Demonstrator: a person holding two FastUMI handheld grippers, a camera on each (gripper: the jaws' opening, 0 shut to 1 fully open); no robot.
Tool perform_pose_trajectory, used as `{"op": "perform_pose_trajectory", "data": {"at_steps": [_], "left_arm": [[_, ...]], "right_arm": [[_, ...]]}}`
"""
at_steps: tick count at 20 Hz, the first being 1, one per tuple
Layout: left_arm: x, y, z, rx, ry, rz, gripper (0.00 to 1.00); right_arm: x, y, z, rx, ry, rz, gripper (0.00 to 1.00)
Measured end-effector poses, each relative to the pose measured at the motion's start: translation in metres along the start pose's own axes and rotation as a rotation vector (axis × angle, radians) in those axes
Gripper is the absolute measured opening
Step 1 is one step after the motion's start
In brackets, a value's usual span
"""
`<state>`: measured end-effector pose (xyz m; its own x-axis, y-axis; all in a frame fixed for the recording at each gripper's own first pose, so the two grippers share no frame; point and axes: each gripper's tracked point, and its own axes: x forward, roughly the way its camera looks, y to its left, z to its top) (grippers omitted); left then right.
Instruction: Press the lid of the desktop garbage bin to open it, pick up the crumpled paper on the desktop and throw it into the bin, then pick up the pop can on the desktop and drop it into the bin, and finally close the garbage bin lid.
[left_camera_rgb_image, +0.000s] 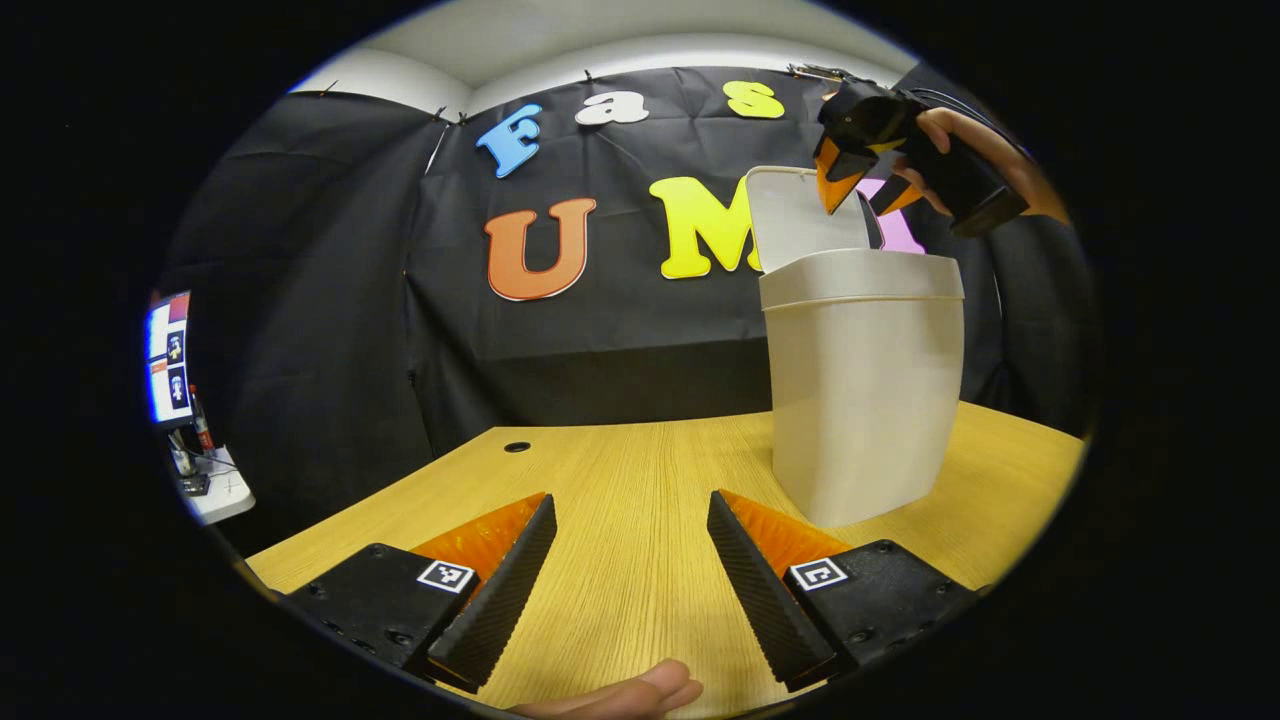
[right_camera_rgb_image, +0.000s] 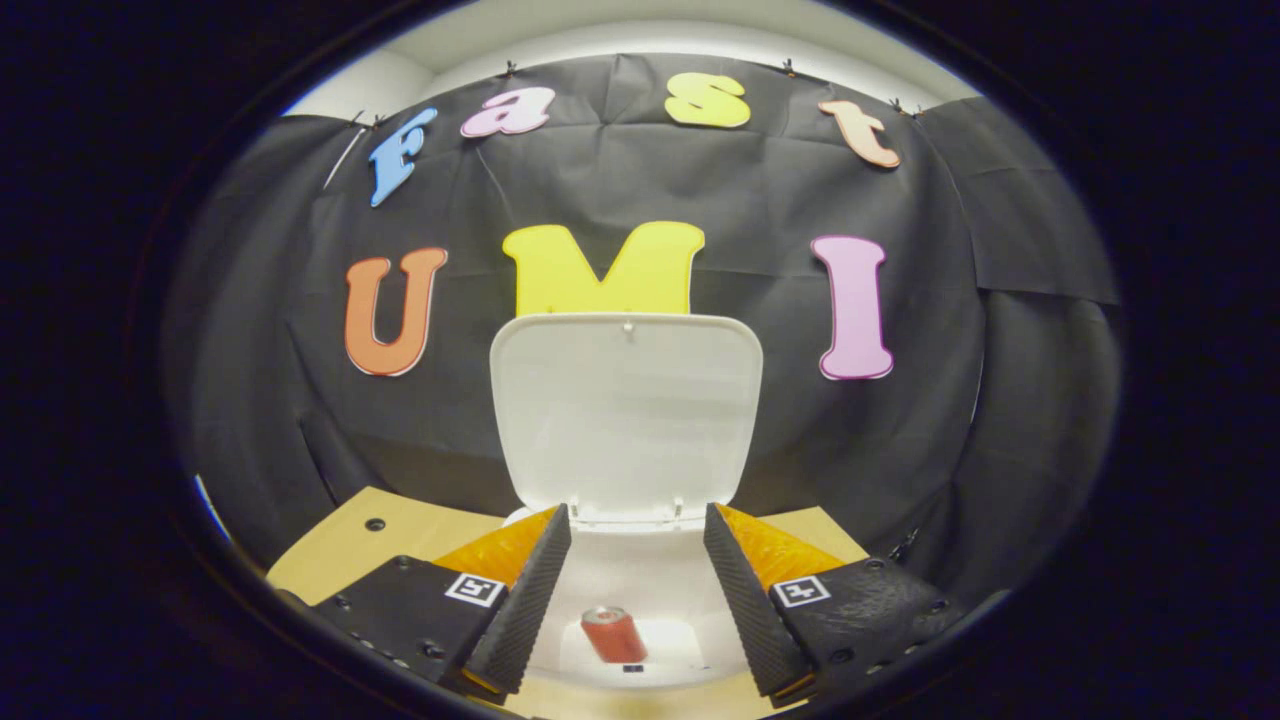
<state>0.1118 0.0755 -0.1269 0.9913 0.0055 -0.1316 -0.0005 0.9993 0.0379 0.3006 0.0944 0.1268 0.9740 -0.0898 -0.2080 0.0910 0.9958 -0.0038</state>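
Right gripper (right_camera_rgb_image: 635, 580): fingers wide, empty, over bin (left_camera_rgb_image: 865, 400).
Can (right_camera_rgb_image: 613, 635): inside bin.
Left gripper (left_camera_rgb_image: 630, 580): fingers wide, empty.
Lid (right_camera_rgb_image: 625, 410): upright, likely light, stiff; press its top edge to close.

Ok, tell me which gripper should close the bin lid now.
Right. The right gripper hovers open above the bin, facing the raised lid; the can lies inside. The left gripper sits low over the desk.

Open bin (right_camera_rgb_image: 625, 640) mouth below, upright lid (right_camera_rgb_image: 627, 415) behind, bare desk (left_camera_rgb_image: 620, 470) alongside.
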Motion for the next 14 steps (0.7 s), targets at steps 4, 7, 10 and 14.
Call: {"op": "perform_pose_trajectory", "data": {"at_steps": [4, 7, 10, 14], "left_arm": [[0.000, 0.005, -0.001, -0.008, 0.007, 0.007, 0.99], [0.000, 0.006, -0.001, -0.025, 0.016, -0.001, 0.99], [0.000, 0.000, -0.005, -0.036, 0.024, -0.034, 0.99], [0.000, 0.004, -0.007, -0.015, 0.022, -0.031, 0.99]], "right_arm": [[-0.005, 0.007, 0.027, 0.006, -0.053, 0.090, 0.89], [-0.005, -0.006, 0.053, -0.039, -0.125, 0.088, 0.96], [-0.005, -0.004, 0.089, 0.010, -0.190, 0.116, 0.95], [0.004, 0.013, 0.133, 0.017, -0.261, 0.136, 0.95]]}}
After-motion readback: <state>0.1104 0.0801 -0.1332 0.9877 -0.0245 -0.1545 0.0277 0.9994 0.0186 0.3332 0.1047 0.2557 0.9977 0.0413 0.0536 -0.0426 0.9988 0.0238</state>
